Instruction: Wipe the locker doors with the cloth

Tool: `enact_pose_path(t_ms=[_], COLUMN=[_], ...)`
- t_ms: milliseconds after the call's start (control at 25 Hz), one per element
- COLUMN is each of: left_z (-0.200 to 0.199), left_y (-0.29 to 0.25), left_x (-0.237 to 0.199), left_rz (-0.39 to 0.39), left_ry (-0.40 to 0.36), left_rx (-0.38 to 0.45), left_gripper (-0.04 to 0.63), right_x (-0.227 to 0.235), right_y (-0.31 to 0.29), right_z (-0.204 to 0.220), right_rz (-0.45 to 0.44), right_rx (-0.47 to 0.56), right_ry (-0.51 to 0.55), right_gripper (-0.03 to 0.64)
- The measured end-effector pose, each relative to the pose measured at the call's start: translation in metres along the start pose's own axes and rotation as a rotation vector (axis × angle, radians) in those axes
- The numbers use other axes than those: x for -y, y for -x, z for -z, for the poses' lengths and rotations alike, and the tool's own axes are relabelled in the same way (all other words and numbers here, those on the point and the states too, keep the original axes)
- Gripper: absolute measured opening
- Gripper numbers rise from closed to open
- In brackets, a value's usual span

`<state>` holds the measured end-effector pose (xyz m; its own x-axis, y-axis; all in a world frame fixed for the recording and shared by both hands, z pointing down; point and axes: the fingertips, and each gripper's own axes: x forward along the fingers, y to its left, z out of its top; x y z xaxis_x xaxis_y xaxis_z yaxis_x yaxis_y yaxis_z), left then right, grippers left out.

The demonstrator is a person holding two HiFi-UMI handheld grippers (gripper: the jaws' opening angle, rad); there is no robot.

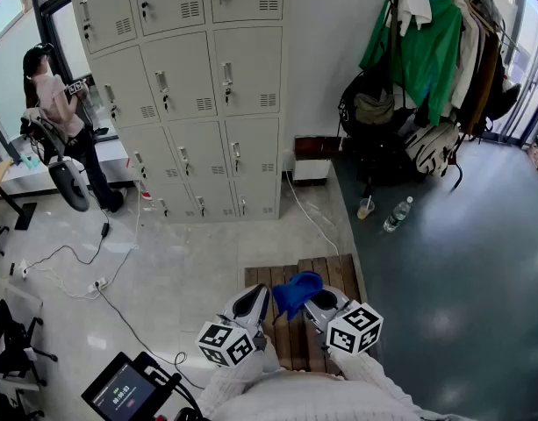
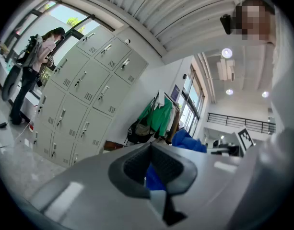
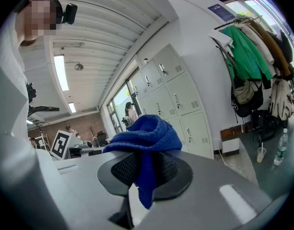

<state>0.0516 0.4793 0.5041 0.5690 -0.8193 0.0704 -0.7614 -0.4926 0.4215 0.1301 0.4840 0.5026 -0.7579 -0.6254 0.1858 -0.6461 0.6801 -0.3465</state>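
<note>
The wiping has not begun: the person stands well back from the lockers (image 1: 190,86), both grippers close to the body over the near edge of a wooden pallet (image 1: 340,270) on the floor. The right gripper (image 3: 146,169) has its fingers clamped on the blue cloth (image 3: 147,133), which bunches above them with a tail hanging between the pads. The left gripper (image 2: 150,164) has its fingers together, and a sliver of blue between them looks like a pinched corner of the cloth. Next, I judge, comes walking up and pressing the cloth flat against a door. Only the head view shows the gap to the lockers; only the gripper views show the grips.
</note>
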Motion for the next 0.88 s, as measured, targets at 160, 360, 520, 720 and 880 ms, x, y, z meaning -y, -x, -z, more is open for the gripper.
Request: enact_pose_path(t_ms=[160, 360, 520, 720, 880], left_z=[-0.017, -0.046, -0.081, -0.129, -0.141], left_y=[-0.032, -0.076, -0.126, -0.176, -0.200], left_x=[-0.030, -0.081, -0.125, -0.179, -0.211], left_rz=[0.005, 0.001, 0.056, 0.091, 0.100], left_ry=[-0.027, -0.026, -0.031, -0.053, -0.034], left_rx=[0.009, 0.022, -0.001, 0.012, -0.013], left_gripper=[0.006, 0.006, 0.006, 0.008, 0.008], right_x=[0.030, 0.072, 0.098, 0.128, 0.150], right_y=[-0.032, -0.087, -0.145, -0.217, -0.251], right_z=[-0.014, -0.041, -0.082, -0.127, -0.139], right_rz=[0.007, 0.033, 0.024, 0.028, 0.063], right_rx=[0.020, 0.036, 0.071, 0.110, 0.108], right_ry=[0.000, -0.006, 0.000, 0.019, -0.014], right_gripper=[0.052, 0.052, 0.052, 0.051, 0.051])
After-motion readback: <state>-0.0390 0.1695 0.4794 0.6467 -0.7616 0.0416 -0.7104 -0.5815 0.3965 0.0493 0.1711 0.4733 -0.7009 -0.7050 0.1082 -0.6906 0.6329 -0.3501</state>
